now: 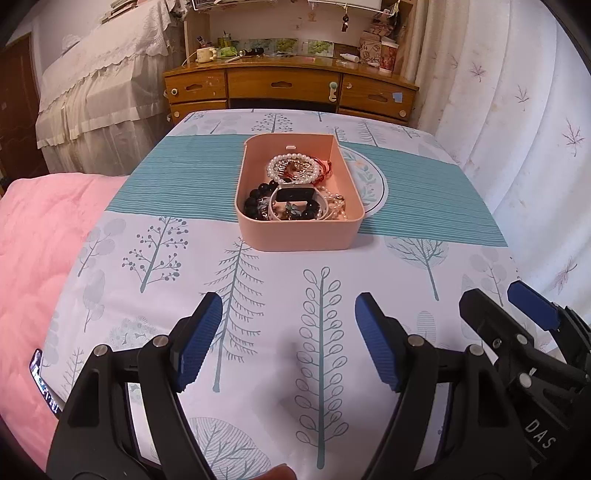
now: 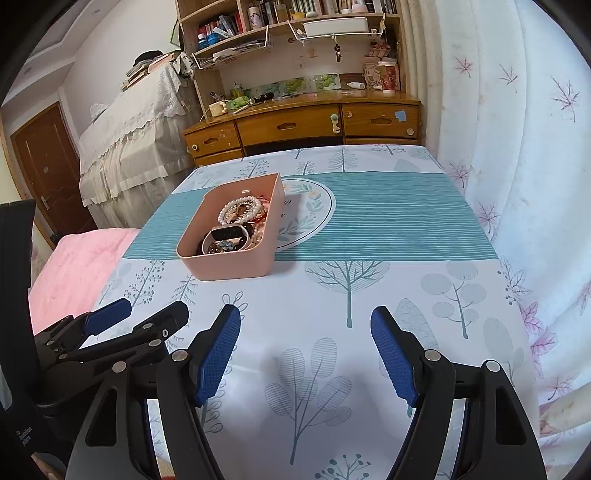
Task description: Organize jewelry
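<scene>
The pink box [image 1: 300,229] sits at frame centre on the tree-print tablecloth [image 1: 258,295], holding pearl bracelets [image 1: 293,166], black beads [image 1: 255,203] and a watch [image 1: 295,194]. Left gripper [image 1: 288,325] and right gripper [image 2: 306,332]: both spread wide at lower frame, grasping nothing.

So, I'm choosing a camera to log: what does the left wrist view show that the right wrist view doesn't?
Only the left wrist view: a phone edge at the bed's lower left. Only the right wrist view: bookshelves and a brown door. Both: the pink box of jewelry on the tree-print sheet, the wooden desk, the pink blanket, and the left gripper and right gripper, both open.
</scene>
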